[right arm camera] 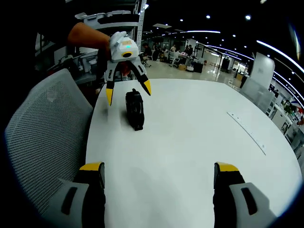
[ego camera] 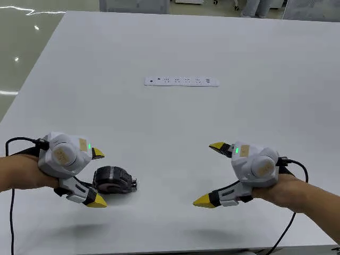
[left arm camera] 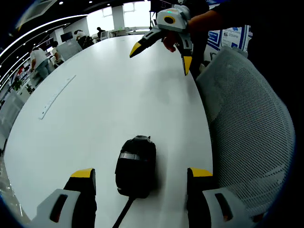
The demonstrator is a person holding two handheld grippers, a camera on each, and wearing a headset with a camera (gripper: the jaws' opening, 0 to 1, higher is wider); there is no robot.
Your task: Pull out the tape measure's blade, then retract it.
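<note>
Zero contact yet: straddling tape measure [ego camera: 111, 180] with left gripper [ego camera: 99, 178], jaws spread wide, gripping nothing. Sitting on table [ego camera: 175, 122] at near-left, long axis running along those jaws, pointing toward right gripper [ego camera: 208, 173], also gaping, well apart. Judging left nearer for bracing.

The tape measure [ego camera: 112, 179] is black with a dark grey face; the left tool [ego camera: 99, 178] and right tool [ego camera: 209, 173] are white with yellow tips and green lights; the surface [ego camera: 175, 127] is plain white; the chair [left arm camera: 247, 118] is pale grey mesh.
</note>
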